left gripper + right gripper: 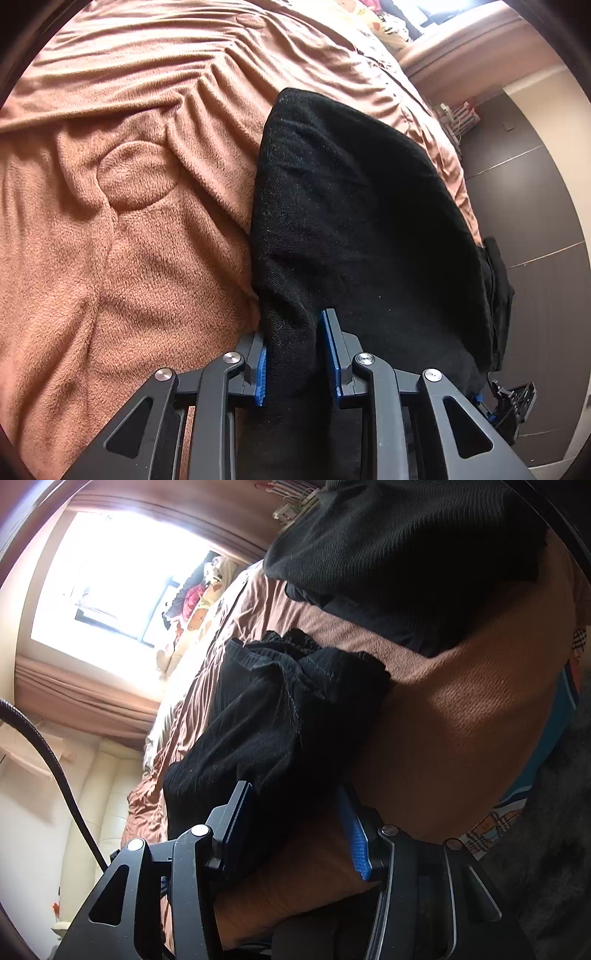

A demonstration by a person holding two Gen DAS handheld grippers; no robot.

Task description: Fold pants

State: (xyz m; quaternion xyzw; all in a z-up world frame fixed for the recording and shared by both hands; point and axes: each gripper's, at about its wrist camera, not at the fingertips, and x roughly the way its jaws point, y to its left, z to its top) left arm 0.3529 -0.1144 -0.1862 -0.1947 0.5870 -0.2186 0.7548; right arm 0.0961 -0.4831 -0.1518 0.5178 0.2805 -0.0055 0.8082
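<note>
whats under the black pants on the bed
The black pants lie on a pinkish-brown fleece blanket, which shows all around them. Whatever is directly beneath the folded cloth, and beneath the blanket itself, is covered and cannot be seen.

Left claw (297, 360): black plastic linkage arms with triangular cut-outs are seen, joined by four round silver screws. Blue ribbed pads (261, 373) are fitted on the inner faces of both fingers. Right claw (295, 830): the same black linkage build is shown, with silver screw heads at the pivots and slotted cut-outs in the outer arms. One bright blue ribbed pad (356, 840) is seen on one finger; the other finger is viewed from its dark side. A black cable (55, 771) is seen curving beside it.
</note>
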